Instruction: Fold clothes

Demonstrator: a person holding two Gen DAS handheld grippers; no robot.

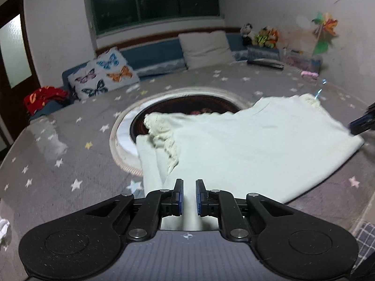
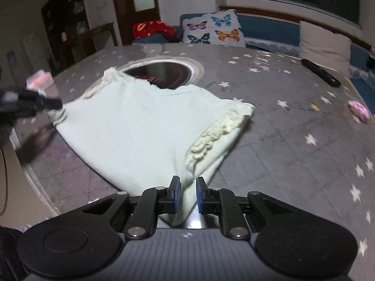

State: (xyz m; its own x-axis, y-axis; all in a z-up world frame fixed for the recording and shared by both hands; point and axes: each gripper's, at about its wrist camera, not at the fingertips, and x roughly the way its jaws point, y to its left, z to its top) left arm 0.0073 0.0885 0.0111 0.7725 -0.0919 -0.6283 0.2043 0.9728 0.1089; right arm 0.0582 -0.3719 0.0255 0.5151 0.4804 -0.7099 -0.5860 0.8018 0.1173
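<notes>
Lying spread over a round table (image 1: 70, 140), the pale green shirt (image 1: 246, 145) covers part of the dark centre disc (image 1: 187, 107). Table cover is grey with white stars.

Left gripper (image 1: 189, 195): fingers a small way apart, with a strip of shirt hem running between the blue pads (image 1: 179, 197). Cloth fills the gap, but whether the pads press it cannot be told. In the right wrist view this gripper (image 2: 56, 104) shows at the far left corner of the shirt, blurred.

Right gripper (image 2: 186, 194): fingers likewise a small way apart, a bunched shirt corner between the pads (image 2: 175, 195). The cloth sits against the left pad; bare metal shows beside the right pad. Grip not confirmed. In the left wrist view only its tip (image 1: 362, 123) shows, just beside the shirt's right corner.

Shirt: ruffled, yellowish sleeve trim (image 2: 218, 138) on the side near the right gripper; second ruffle (image 1: 161, 131) near the disc. Body is mostly flat, with a fold along the left gripper's side.

Surroundings: butterfly cushion (image 1: 103, 75) and white pillow (image 1: 206, 49) on a blue bench (image 1: 152, 55) behind the table. Red cloth (image 1: 44, 98) at the bench end. Black remote (image 2: 321, 72) and a small pink item (image 2: 358, 111) on the table, well apart from the shirt. Dark window (image 1: 154, 0) above.
</notes>
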